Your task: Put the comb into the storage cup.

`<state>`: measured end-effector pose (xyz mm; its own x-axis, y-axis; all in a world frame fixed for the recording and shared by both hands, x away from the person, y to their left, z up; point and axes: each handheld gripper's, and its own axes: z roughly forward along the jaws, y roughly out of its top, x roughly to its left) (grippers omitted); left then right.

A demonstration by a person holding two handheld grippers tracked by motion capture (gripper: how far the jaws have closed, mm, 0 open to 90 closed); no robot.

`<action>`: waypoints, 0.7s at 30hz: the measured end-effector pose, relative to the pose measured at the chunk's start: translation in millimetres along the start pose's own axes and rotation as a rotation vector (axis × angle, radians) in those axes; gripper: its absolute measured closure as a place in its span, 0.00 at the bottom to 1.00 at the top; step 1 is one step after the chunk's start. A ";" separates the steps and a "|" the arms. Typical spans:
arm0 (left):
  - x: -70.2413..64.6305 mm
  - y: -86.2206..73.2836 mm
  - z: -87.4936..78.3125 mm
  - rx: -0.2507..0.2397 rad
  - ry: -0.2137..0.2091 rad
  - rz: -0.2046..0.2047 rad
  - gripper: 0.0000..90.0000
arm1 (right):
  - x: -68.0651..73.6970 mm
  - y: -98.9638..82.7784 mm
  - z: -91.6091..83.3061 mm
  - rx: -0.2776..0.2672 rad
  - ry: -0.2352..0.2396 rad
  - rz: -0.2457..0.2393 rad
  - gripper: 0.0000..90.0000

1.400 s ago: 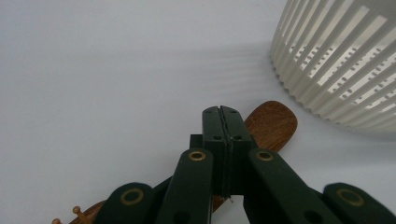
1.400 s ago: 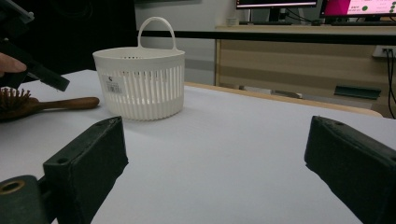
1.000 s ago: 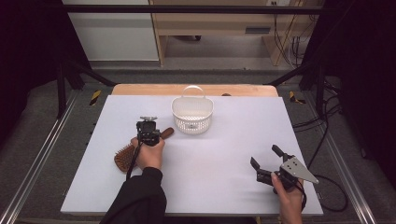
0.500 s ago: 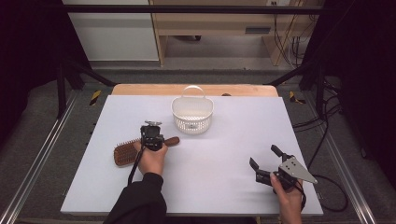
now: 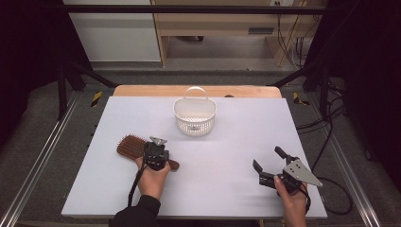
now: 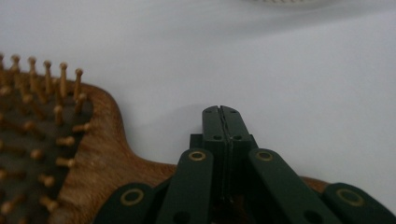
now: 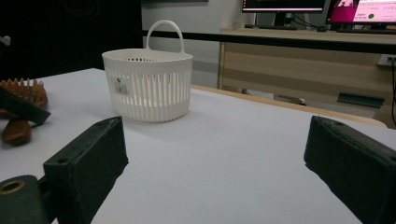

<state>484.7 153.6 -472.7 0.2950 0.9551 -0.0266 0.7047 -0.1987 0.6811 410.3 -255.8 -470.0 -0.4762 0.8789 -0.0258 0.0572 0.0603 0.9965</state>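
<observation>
left tongs (image 5: pixel 155 157): jaws pressed together over the wooden hairbrush (image 5: pixel 134 147) handle; a grip on it can't be confirmed
hairbrush: flat on counter (image 5: pixel 227 142), 7 o'clock of white basket (image 5: pixel 195 116)
right tongs (image 5: pixel 269 166): wide, empty, 4 o'clock
risk: thin neck grip, heavy head may pivot or slip on lift

Right gripper (image 7: pixel 219 168) gapes wide toward the white basket (image 7: pixel 147 84).

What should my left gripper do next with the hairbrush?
Probably open it first. The left gripper sits over the hairbrush handle, but in its own view the jaws are pressed together above the wood, gripping nothing. Spread them, then lower astride the handle, likely bound for the white basket. The right gripper waits open.
</observation>
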 end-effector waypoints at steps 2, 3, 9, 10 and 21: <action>1.7 -7.6 -6.9 0.001 -0.015 0.005 1.00 | 1.1 0.9 0.0 -0.003 0.001 0.000 0.07; 2.5 -10.2 -9.2 -0.001 -0.019 0.007 1.00 | 1.9 0.9 -0.2 -0.002 0.001 0.000 0.07; 15.2 -29.1 -26.0 -0.004 -0.054 0.020 1.00 | 2.8 0.1 0.4 0.006 0.006 -0.008 0.06; 15.2 -29.1 -26.0 -0.004 -0.054 0.020 1.00 | 2.8 0.1 0.6 0.008 0.007 -0.008 0.06; 46.6 -50.7 -48.6 0.004 -0.058 0.025 1.00 | 5.1 -0.7 1.9 0.019 0.017 -0.016 0.06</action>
<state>431.3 218.8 -472.8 0.3492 0.9356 -0.0516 0.6993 -0.2235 0.6790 409.5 -250.4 -471.0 -0.4917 0.8698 -0.0402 0.0657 0.0831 0.9944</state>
